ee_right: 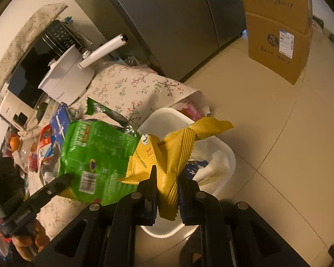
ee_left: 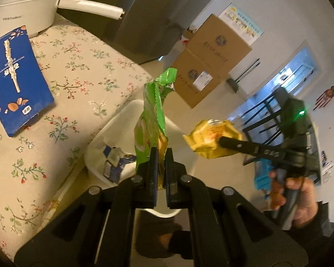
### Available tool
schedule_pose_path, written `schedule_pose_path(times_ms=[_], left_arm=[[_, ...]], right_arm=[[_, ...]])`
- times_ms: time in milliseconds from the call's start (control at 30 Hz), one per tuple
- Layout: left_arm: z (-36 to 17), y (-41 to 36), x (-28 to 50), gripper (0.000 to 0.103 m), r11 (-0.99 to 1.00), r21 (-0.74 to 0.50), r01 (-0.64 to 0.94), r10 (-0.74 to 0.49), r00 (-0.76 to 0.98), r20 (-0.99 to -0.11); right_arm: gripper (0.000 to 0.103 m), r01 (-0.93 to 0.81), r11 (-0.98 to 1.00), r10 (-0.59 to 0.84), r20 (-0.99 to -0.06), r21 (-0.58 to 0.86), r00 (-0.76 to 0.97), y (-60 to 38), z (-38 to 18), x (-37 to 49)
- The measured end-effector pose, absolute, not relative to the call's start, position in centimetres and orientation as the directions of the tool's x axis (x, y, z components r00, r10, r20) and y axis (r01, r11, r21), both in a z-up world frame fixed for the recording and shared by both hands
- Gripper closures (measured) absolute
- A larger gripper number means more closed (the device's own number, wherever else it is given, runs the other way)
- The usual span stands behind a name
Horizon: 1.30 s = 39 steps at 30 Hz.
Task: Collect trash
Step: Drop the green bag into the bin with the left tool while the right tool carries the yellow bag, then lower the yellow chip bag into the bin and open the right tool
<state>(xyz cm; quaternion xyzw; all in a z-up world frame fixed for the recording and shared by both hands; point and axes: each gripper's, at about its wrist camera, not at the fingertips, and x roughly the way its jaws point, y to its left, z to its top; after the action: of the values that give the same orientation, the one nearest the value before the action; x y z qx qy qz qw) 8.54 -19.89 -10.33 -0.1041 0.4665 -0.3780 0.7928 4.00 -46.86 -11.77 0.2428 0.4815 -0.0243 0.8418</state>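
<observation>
Left tool [ee_left: 161,155] clenched on green snack wrapper [ee_left: 152,113], held above white trash bin [ee_right: 225,153] beside floral-cloth bench [ee_left: 62,102]. Right tool [ee_right: 167,178] clenched on yellow wafer wrapper [ee_right: 167,153], likewise over bin. Step judged: disposal. Next: release both wrappers squarely over bin opening. Blue snack box [ee_left: 13,77] uncollected on bench.

Tablecloth [ee_left: 82,71]: floral, covers the table.
Cooker [ee_left: 26,4]: white, long handle, on the tablecloth.
Cardboard boxes [ee_right: 278,29]: stacked on the floor.

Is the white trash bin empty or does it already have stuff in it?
Not empty: the white bin already holds blue-and-white wrappers and white paper.
</observation>
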Motion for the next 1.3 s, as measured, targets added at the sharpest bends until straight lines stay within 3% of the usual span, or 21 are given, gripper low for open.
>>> schedule_pose_path(times_ms=[200,300,367,567,933,967,1000,1033,1067,1300], left_arm=[[-11.5,-20.1,8.8,0.095,0.744,-0.456,0.488,-0.632,0.293,-0.718],[-11.5,-19.9,8.9,0.072,0.782,-0.402,0.477,-0.581,0.321,-0.748],[-11.1,-19.6,8.8,0.043,0.802,-0.379,0.462,-0.557,0.346,-0.755],[-9.9,-18.1,8.5,0.026,0.842,-0.290,0.454,-0.486,0.407,-0.773],[-9.6,-15.1,8.2,0.023,0.877,-0.232,0.420,-0.419,0.436,-0.796],[-9.5,-14.9,8.1,0.023,0.880,-0.228,0.418,-0.415,0.440,-0.796],[-9.5,-14.7,8.1,0.023,0.882,-0.224,0.415,-0.411,0.442,-0.797],[-9.4,-14.4,8.0,0.023,0.884,-0.220,0.413,-0.407,0.445,-0.798],[-9.3,-14.1,8.0,0.023,0.885,-0.217,0.411,-0.403,0.447,-0.798],[-9.0,-12.2,7.7,0.017,0.910,-0.162,0.382,-0.344,0.477,-0.809]], right_arm=[[0.086,0.280,0.886,0.186,-0.837,0.369,0.515,-46.6,-12.2,4.1],[0.086,0.278,0.890,0.182,-0.841,0.361,0.509,-46.3,-12.3,4.2],[0.086,0.277,0.893,0.180,-0.844,0.356,0.505,-46.1,-12.3,4.4],[0.085,0.273,0.900,0.175,-0.854,0.341,0.490,-45.2,-12.6,5.0],[0.080,0.268,0.909,0.170,-0.872,0.318,0.460,-43.8,-13.2,6.0],[0.078,0.264,0.909,0.177,-0.872,0.322,0.456,-43.6,-13.2,6.1],[0.065,0.266,0.908,0.178,-0.874,0.323,0.452,-43.3,-13.2,6.3],[0.042,0.274,0.906,0.174,-0.875,0.322,0.451,-43.2,-13.2,6.2],[0.034,0.281,0.904,0.169,-0.872,0.323,0.459,-43.0,-13.0,6.1],[0.029,0.248,0.909,0.185,-0.859,0.334,0.477,-41.0,-12.0,6.8]])
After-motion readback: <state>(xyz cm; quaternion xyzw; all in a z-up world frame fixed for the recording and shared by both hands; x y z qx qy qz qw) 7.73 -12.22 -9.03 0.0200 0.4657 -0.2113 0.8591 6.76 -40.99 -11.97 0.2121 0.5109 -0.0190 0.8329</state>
